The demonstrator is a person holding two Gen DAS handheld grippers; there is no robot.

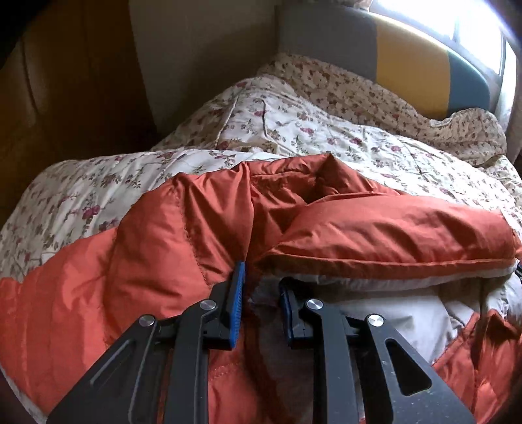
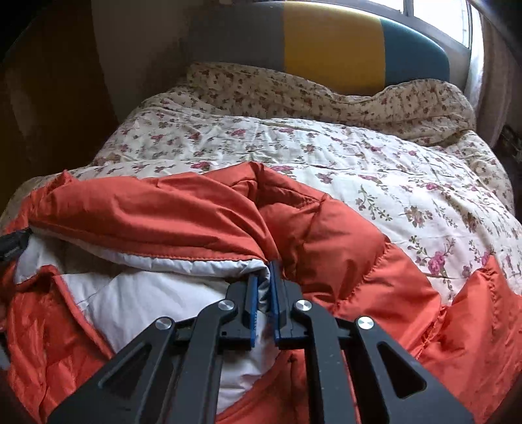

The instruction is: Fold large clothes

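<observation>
Orange puffer jacket (image 1: 182, 234) sprawls over the near end of a bed, on a floral quilt (image 1: 293, 130), its white lining (image 2: 137, 300) turned up where the front lies open. From the jacket's middle, the tri-colour headboard (image 2: 329, 42) stands at twelve o'clock, with a window (image 2: 437, 16) at about one o'clock.

The left gripper (image 1: 259, 287) has its jaws drawn narrow on the bunched padded edge where orange shell meets lining; the bulk of the cloth keeps the blue pads (image 1: 237, 287) a little apart. The right gripper (image 2: 265, 283) is pinched nearly closed on a thin fold of the lining hem. Each sits near one end of the same rolled-over front edge, at roughly nine and three o'clock of the opening. That is probably so the edge can be lifted evenly and carried across as one straight fold.
</observation>
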